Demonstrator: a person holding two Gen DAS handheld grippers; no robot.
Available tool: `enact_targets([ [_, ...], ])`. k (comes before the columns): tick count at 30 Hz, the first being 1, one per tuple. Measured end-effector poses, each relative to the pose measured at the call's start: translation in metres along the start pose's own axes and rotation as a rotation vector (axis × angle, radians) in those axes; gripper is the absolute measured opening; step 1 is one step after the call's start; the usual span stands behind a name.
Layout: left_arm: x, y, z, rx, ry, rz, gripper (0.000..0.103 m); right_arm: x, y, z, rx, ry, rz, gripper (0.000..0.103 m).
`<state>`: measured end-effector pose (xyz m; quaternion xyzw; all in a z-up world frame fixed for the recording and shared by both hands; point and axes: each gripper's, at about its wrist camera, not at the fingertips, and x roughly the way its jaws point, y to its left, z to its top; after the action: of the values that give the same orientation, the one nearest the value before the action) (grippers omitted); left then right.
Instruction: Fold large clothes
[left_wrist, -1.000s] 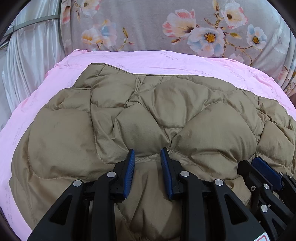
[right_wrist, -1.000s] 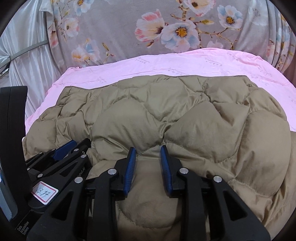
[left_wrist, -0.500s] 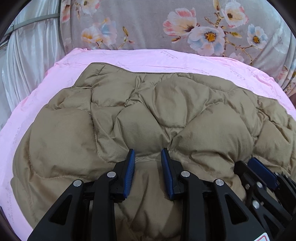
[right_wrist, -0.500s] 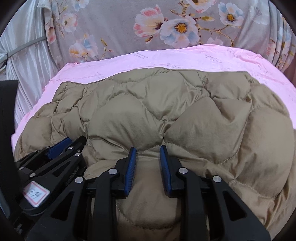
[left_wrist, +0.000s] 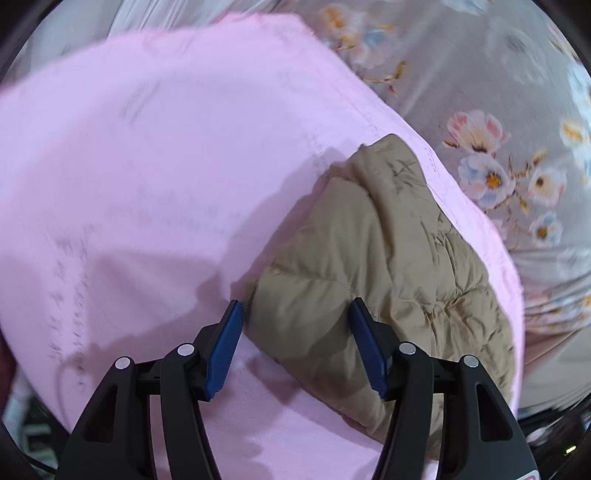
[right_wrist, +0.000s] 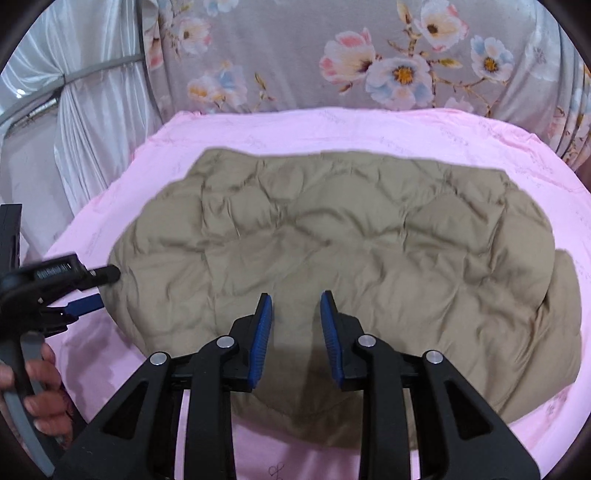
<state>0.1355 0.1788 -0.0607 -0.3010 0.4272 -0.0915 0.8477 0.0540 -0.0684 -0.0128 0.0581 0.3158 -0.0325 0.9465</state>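
Note:
A tan quilted jacket (right_wrist: 351, 236) lies folded and flat on the pink sheet (right_wrist: 295, 129). My right gripper (right_wrist: 295, 332) hovers over the jacket's near middle. Its blue pads (right_wrist: 260, 343) stand a narrow gap apart, with no fabric pinched between them. My left gripper (left_wrist: 295, 343) is at the jacket's left edge (left_wrist: 369, 277), and its jaws are opening. The jacket's corner lies between the pads, which do not press on it. The right wrist view shows that left gripper (right_wrist: 101, 290) at the far left, with a hand (right_wrist: 40, 384) on its grip.
A grey floral curtain (right_wrist: 369, 55) hangs behind the bed, with white satin drapes (right_wrist: 92, 110) at the left. Bare pink sheet (left_wrist: 129, 184) spreads left of the jacket. The bed's edge drops off at the near left.
My left gripper has let go of the jacket's near middle, swung to its left edge, rolled and opened wider. My right gripper has drawn back a little, and the jacket now lies flat.

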Motion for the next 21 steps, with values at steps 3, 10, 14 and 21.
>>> enact_targets([
  [3, 0.006, 0.007, -0.002, -0.056, 0.020, -0.037, 0.061, 0.004, 0.004, -0.010, -0.026, 0.005, -0.020, 0.027],
  [10, -0.018, 0.008, -0.005, -0.075, 0.011, -0.041, 0.061, 0.014, 0.007, -0.018, -0.057, 0.013, -0.042, 0.026],
  [14, -0.017, 0.012, -0.007, -0.066, 0.037, -0.046, 0.061, 0.016, 0.006, -0.018, -0.050, 0.015, -0.038, 0.026],
  [21, 0.013, 0.004, 0.002, -0.116, 0.050, -0.119, 0.073, 0.017, 0.005, -0.018, -0.048, 0.016, -0.036, 0.026],
])
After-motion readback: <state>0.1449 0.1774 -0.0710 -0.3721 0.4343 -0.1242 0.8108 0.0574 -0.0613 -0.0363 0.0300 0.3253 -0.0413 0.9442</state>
